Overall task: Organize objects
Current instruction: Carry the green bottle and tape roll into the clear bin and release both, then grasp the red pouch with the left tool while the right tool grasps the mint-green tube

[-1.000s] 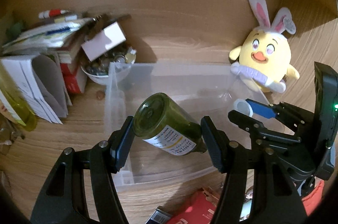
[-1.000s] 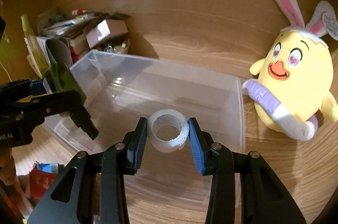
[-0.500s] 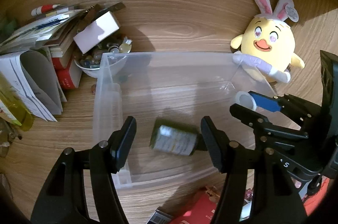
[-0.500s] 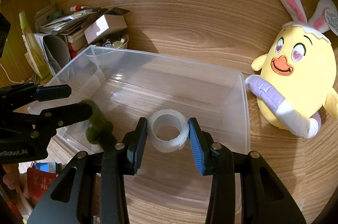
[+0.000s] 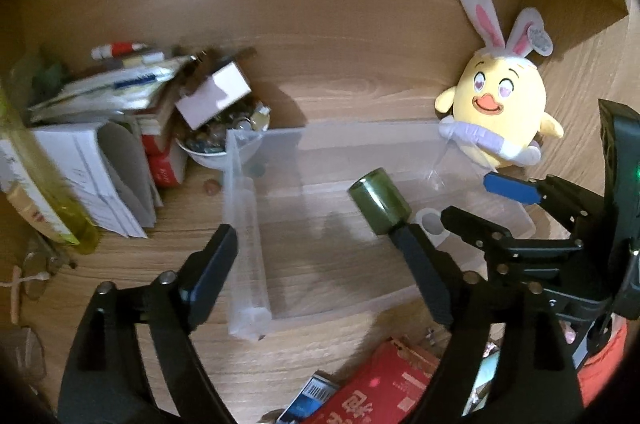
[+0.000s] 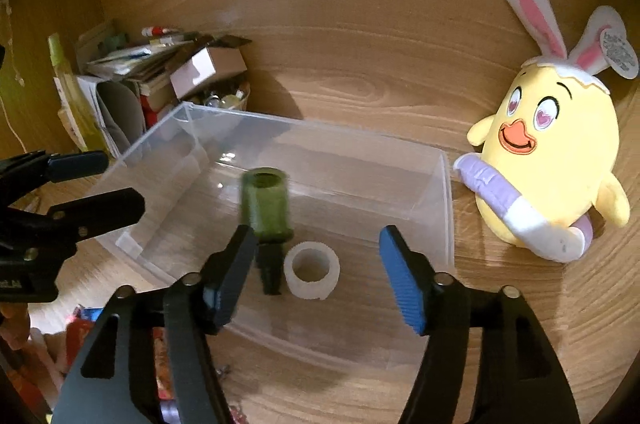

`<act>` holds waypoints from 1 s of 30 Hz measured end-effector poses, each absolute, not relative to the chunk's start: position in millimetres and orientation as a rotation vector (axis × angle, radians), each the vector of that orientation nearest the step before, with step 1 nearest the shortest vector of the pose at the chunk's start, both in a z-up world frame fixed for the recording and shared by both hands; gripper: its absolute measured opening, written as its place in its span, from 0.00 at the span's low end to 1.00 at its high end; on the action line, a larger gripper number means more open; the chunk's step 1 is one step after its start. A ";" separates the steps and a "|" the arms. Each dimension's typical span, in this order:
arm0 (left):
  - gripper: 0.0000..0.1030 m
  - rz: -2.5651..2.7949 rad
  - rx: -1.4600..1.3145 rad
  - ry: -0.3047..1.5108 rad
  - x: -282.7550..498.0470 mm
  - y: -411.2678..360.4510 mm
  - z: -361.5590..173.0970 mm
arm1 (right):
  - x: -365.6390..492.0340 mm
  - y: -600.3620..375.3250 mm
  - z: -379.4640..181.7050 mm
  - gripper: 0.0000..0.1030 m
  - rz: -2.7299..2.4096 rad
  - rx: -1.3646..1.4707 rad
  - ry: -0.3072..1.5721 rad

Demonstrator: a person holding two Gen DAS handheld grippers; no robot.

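A clear plastic bin (image 5: 248, 236) (image 6: 446, 207) stands on the wooden desk. A dark green bottle (image 5: 379, 201) (image 6: 266, 205) lies inside it. A white tape roll (image 6: 311, 270) (image 5: 430, 224) lies beside the bottle in the bin. My left gripper (image 5: 316, 256) is open and empty above the bin's near left side. My right gripper (image 6: 316, 268) is open and empty above the tape roll; it also shows at the right of the left wrist view.
A yellow bunny-eared plush (image 5: 500, 111) (image 6: 548, 159) sits right of the bin. Stacked papers, books and a bowl of small items (image 5: 216, 139) (image 6: 216, 95) crowd the left. A yellow-green bottle (image 5: 52, 199) stands far left. Red packets (image 5: 380, 384) lie near the front edge.
Both grippers opened. The green bottle dropped from my left gripper into the bin and rolled right. The tape roll dropped from my right gripper into the bin. Both grippers rose and drew back.
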State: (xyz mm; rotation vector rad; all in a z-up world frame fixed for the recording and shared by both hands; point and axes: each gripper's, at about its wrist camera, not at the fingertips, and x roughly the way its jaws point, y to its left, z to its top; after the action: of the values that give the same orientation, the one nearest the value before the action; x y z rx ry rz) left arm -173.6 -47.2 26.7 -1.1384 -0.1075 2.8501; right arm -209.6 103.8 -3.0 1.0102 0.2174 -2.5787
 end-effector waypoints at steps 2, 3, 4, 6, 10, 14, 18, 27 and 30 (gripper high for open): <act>0.89 2.867 -1.114 -0.084 -164.2 -47.7 32.4 | -204.2 105.7 1.2 0.70 -2.582 0.998 0.202; 0.91 2.874 -1.105 -0.068 -159.1 -47.6 34.7 | -200.8 106.4 3.4 0.70 -2.581 0.991 0.199; 0.93 2.882 -1.097 -0.051 -153.4 -47.6 36.8 | -197.0 107.3 5.5 0.70 -2.579 0.984 0.198; 0.94 2.892 -1.085 -0.030 -143.0 -48.5 39.6 | -187.8 109.5 9.6 0.70 -2.577 0.966 0.202; 0.95 2.862 -1.100 -0.047 -121.9 -54.4 39.9 | -170.0 114.6 17.4 0.73 -2.571 0.928 0.206; 0.95 2.858 -1.115 -0.042 -103.2 -58.5 37.8 | -148.3 120.2 24.7 0.78 -2.569 0.880 0.209; 0.96 2.864 -1.117 -0.013 -86.7 -60.0 36.1 | -127.8 122.0 25.7 0.78 -2.563 0.851 0.238; 0.96 2.817 -1.173 0.026 -66.9 -53.8 19.6 | -97.3 130.6 5.9 0.78 -2.527 0.891 0.260; 0.96 2.785 -1.204 0.047 -65.9 -48.4 10.6 | -90.1 133.4 -5.7 0.78 -2.510 0.925 0.285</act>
State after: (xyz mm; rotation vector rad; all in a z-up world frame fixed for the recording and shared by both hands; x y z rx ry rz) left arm -65.9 -48.4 10.6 -1.2036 0.0472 2.7852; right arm -90.1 133.4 -5.7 0.9248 0.2853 -2.5100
